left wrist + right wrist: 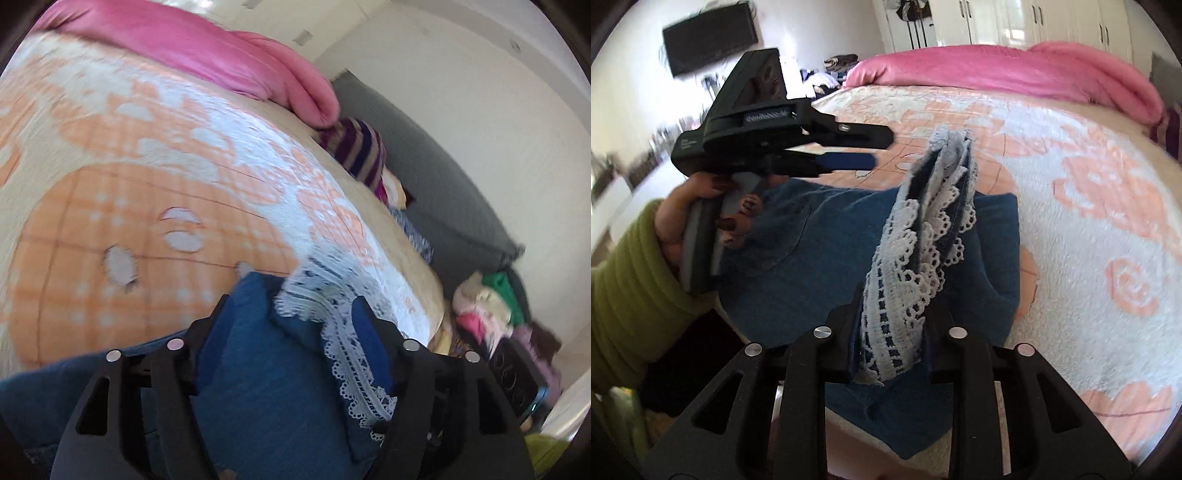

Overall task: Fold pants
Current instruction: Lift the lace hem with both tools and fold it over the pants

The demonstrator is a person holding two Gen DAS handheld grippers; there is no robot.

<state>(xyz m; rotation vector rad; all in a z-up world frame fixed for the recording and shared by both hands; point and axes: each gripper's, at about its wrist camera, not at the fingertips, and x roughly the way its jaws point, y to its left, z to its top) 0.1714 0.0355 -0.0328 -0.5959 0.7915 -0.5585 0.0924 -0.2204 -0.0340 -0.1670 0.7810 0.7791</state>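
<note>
- White lace trim (905, 295), the hem of the blue denim pants (820, 266), is pinched between the jaws of the right gripper (892, 345); the bunched hem stands up and away from that gripper, above the folded denim below.
- Judgement: only the gathered lace edge appears to be held, so a sideways pull could slip layers out of the pinch and open the fold unevenly.
- The jaws of the left gripper (879, 149) stand spread, with nothing between them in the right wrist view; it hangs left of the lace, over the far-left part of the pants, and is carried by a hand (701, 218) in a green sleeve (631, 295).
- In the left wrist view, denim and lace lie close under the spread jaws of the left gripper (291, 321); whether the pads touch cloth cannot be told.
- Judgement: blur suggests quick handling, and the open jaws could snag the lace.
- The pants lie at the near edge of the bed (1089, 206), on a peach-and-white blanket (110, 155); a drag toward that edge risks the stack sliding off.
- A pink duvet (997, 70) lies at the far side, well apart.
</note>
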